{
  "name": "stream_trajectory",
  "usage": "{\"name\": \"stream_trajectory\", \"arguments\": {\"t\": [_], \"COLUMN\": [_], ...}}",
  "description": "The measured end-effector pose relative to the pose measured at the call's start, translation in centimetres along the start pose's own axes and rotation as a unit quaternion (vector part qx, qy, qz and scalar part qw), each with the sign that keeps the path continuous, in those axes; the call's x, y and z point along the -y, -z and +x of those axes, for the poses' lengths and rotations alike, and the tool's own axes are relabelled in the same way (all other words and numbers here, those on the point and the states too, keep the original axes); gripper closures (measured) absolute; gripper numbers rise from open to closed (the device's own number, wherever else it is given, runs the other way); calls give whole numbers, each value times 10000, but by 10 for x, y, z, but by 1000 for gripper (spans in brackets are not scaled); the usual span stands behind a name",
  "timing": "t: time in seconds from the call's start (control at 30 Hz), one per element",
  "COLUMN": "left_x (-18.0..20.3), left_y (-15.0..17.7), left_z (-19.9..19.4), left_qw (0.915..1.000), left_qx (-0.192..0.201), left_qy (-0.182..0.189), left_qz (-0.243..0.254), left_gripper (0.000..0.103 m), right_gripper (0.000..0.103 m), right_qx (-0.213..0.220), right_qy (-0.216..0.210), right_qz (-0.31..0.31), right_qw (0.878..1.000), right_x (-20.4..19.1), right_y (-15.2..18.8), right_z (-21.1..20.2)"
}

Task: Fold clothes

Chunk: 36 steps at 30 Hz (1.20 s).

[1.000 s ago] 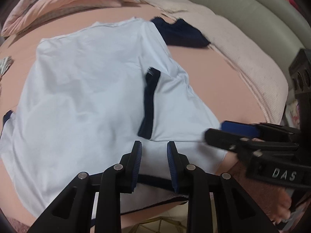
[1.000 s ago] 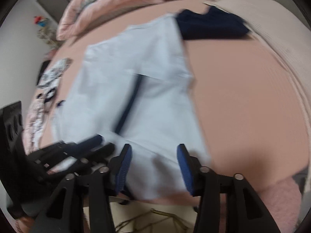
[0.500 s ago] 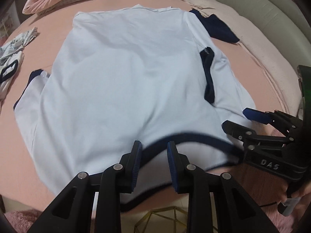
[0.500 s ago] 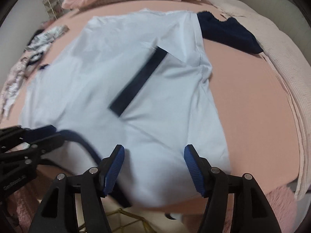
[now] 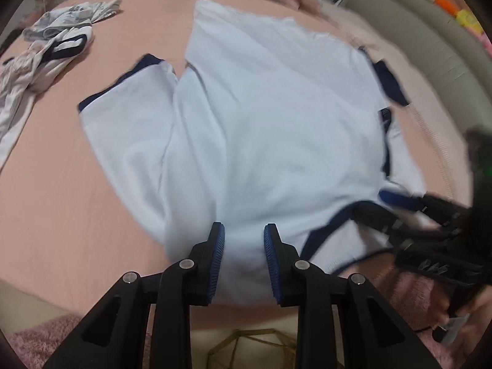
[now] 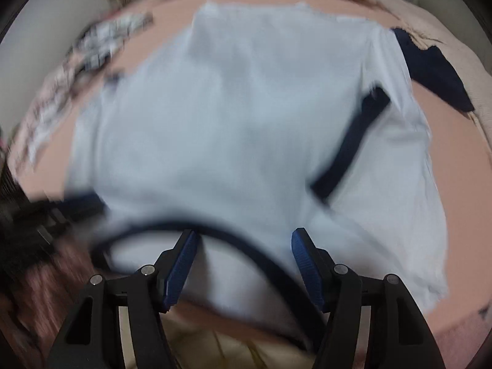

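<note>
Left wrist view: A pale blue shirt (image 5: 270, 141) with navy trim lies spread on a pink bed (image 5: 61, 203), collar end toward the near edge. One sleeve (image 5: 123, 104) lies out flat to the left; the other, with its navy cuff (image 5: 388, 141), is turned in over the body on the right. The left gripper (image 5: 243, 240) hovers at the near edge, its fingers a narrow gap apart with cloth showing between them; contact with the cloth cannot be confirmed. The right gripper (image 5: 399, 203) appears at the right near the navy collar (image 5: 326, 230), blurred. A heap of patterned clothes (image 5: 52, 46) lies well apart at far left.

Right wrist view: Heavily blurred. The right gripper (image 6: 243, 246) has its fingers wide apart above the collar band (image 6: 233, 236), holding nothing. A dark garment (image 6: 430, 70) lies just beside the shirt's far right corner.

Risks: The shirt reaches the bed's near edge; a pull toward the person could drag it over. A bite on the top layer only would lift one ply and skew the fold. The turned-in sleeve could slide out if the body is lifted unevenly between the two grippers.
</note>
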<state>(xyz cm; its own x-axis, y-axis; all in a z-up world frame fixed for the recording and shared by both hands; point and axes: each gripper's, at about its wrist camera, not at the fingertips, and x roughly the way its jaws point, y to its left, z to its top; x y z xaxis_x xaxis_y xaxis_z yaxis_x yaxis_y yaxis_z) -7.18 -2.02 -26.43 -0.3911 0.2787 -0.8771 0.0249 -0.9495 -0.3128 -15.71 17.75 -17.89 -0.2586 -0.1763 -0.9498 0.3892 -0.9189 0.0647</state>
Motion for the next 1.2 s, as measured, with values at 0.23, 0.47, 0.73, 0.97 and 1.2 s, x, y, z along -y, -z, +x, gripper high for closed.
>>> {"name": "stream_trajectory", "arguments": {"t": [0.23, 0.47, 0.73, 0.97, 1.2], "left_x": [-48, -80, -97, -96, -95], "left_y": [-19, -39, -51, -61, -59], "left_z": [-6, -2, 0, 10, 11], "left_qw": [9936, 9825, 9812, 9843, 9837], "left_qx": [377, 632, 595, 637, 807], "left_qy": [-70, -126, 18, -306, -264], "left_qz": [-1061, -1746, -1836, -1618, -1585], "left_gripper": [79, 79, 67, 66, 67], "right_gripper": [39, 39, 39, 39, 40], "right_qx": [565, 819, 489, 598, 544], "right_qy": [-764, -841, -807, -722, -945], "right_qz": [146, -84, 48, -70, 346], "right_qw": [9954, 9931, 9955, 9956, 9934], "right_x": [-19, -65, -65, -58, -49], "right_y": [-39, -119, -96, -59, -67], "right_z": [-33, 9, 41, 19, 17]}}
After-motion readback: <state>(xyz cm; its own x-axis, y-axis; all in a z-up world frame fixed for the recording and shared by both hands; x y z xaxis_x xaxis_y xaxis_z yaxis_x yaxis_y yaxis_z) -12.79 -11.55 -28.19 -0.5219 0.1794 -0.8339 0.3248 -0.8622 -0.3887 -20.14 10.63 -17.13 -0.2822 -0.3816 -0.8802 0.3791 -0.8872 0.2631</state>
